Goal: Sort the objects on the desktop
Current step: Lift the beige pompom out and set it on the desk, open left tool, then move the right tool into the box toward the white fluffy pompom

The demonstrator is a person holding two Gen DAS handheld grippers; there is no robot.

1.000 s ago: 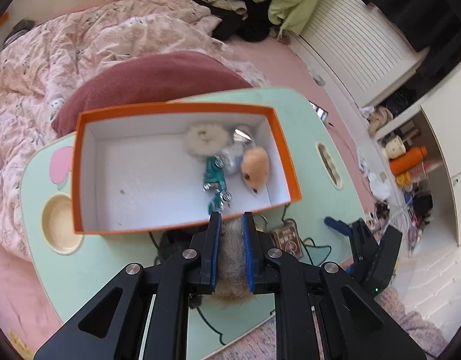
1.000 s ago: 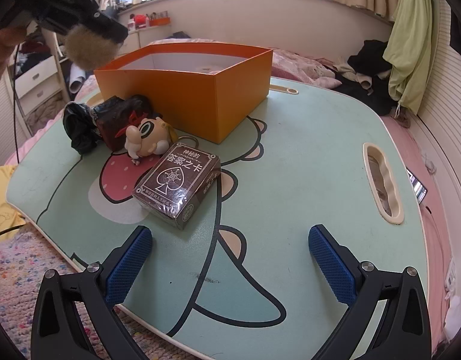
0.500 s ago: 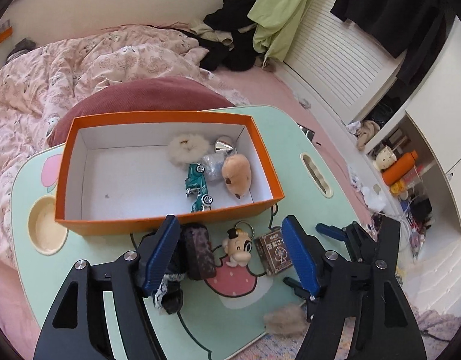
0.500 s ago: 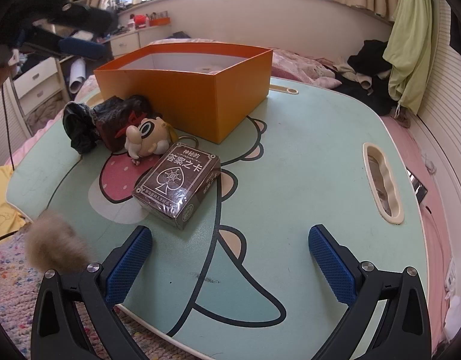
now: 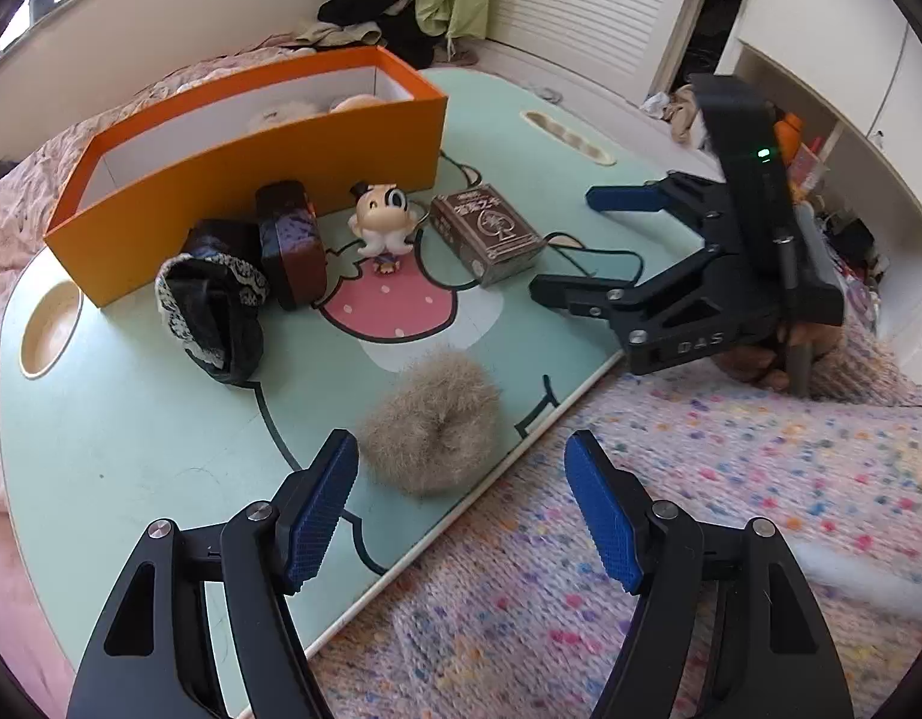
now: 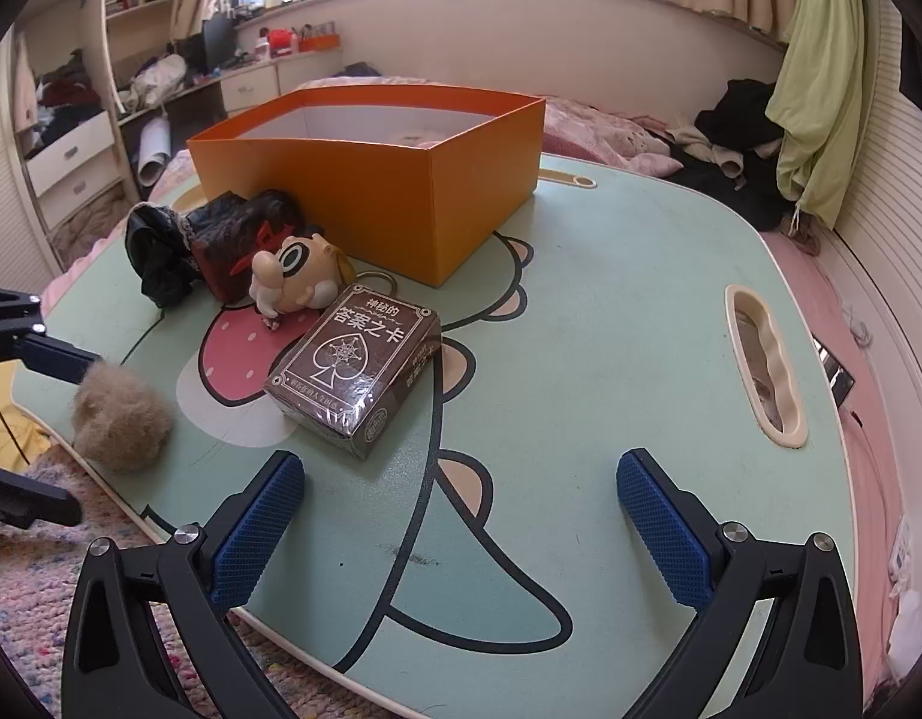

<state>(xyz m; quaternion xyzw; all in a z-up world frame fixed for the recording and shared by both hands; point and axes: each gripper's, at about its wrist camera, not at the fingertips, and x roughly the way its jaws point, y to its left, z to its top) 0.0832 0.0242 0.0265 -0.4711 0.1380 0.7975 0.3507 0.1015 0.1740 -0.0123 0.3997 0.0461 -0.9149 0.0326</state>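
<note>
A fluffy brown scrunchie (image 5: 428,425) lies on the mint cartoon table (image 5: 131,419) close to its near edge. My left gripper (image 5: 461,503) hangs open just behind it, nothing between the pads. In the right wrist view the scrunchie (image 6: 122,416) sits at the left edge beside one of the left fingers (image 6: 53,353). My right gripper (image 6: 461,509) is open and empty over the table's front. The orange box (image 5: 251,162) at the back holds a few soft toys. Before it stand a card box (image 6: 353,365), a big-eyed figurine (image 6: 293,275), a dark pouch (image 5: 290,242) and a black lace scrunchie (image 5: 215,311).
A speckled knitted rug (image 5: 671,509) lies below the table's near edge. The table has a round cup recess (image 5: 47,329) at left and a slot handle (image 6: 761,359) at right. Bedding and piled clothes (image 6: 737,120) lie beyond.
My left gripper opened and let the fluffy scrunchie fall onto the table near the edge. It then dropped low behind it. The right gripper kept still.
</note>
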